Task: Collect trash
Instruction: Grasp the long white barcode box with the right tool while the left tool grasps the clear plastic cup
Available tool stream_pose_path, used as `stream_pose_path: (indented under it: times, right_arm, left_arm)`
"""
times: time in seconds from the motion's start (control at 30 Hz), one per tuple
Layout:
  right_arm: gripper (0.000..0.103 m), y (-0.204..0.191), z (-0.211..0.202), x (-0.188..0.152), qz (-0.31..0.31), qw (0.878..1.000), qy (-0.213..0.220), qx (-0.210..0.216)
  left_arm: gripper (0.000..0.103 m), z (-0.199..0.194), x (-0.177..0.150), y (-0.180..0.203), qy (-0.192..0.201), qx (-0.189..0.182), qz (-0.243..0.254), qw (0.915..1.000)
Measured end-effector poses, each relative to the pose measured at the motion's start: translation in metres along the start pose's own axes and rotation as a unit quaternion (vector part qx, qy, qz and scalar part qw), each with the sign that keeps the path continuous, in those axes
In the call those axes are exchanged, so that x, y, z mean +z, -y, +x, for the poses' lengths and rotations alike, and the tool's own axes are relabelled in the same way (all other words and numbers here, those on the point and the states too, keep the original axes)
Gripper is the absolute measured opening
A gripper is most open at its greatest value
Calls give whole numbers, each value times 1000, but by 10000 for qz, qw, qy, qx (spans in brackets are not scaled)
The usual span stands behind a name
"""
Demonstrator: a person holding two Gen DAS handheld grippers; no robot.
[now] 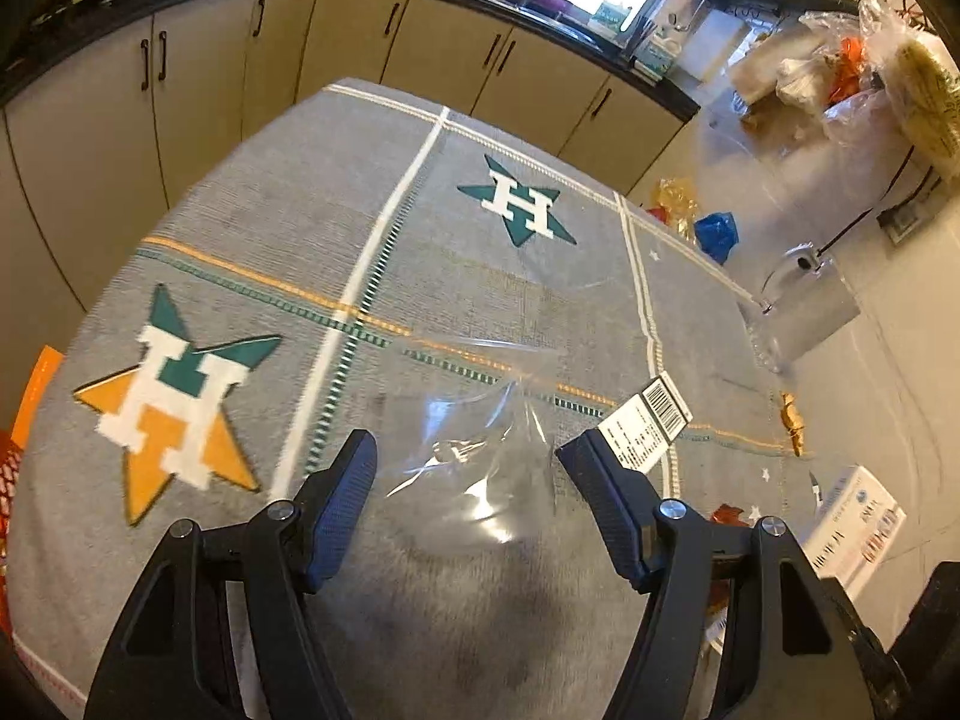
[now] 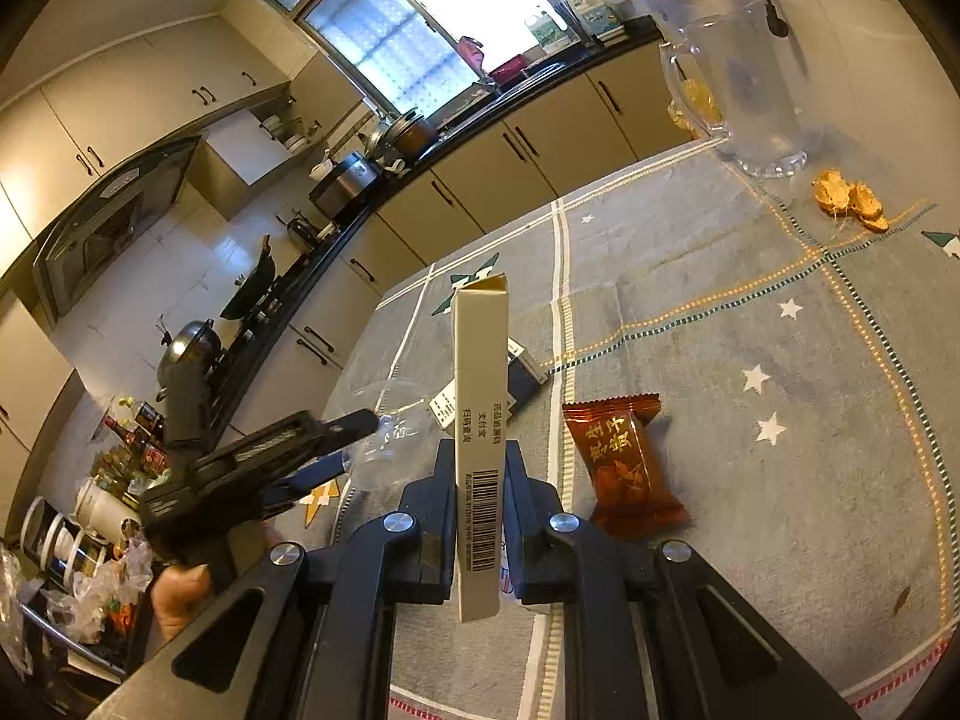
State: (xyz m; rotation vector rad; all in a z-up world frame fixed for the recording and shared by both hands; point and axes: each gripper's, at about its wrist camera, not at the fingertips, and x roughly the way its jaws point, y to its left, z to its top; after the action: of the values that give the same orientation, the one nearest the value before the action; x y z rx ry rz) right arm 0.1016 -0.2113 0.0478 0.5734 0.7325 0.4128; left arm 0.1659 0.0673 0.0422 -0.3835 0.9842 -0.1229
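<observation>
Left wrist view: the left gripper (image 1: 465,450) is held spread above the grey tablecloth (image 1: 420,252); a clear plastic wrapper (image 1: 480,456) lies between its fingers, unpressed, beside a barcode label (image 1: 651,420).

Right wrist view: the right gripper (image 2: 477,462) is clamped narrowly on a cream carton (image 2: 480,396); a red snack packet (image 2: 624,462) lies just right of it on the cloth

On the tablecloth (image 2: 750,312), the candy packet (image 2: 624,468) lies at three o'clock from the upright carton (image 2: 480,420). The jug (image 2: 738,90) stands at one o'clock, crackers (image 2: 852,201) at two, plastic wrap (image 2: 384,420) at nine.
</observation>
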Motion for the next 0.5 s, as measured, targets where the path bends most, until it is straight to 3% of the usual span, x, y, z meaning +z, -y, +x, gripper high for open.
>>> stream_pose_path:
  times: [0.1, 0.17, 0.5]
  right_arm:
    - [14, 0, 0, 1, -18, 10000, 7, 26]
    - [14, 0, -1, 1, -30, 10000, 25, 9]
    - [14, -6, 1, -2, -195, 9998, -6, -47]
  left_arm:
    - [59, 10, 0, 3, -73, -6, 76, 9999]
    - [43, 17, -1, 4, -196, -83, 97, 9997]
    - [41, -9, -29, 5, 117, -3, 564, 9983]
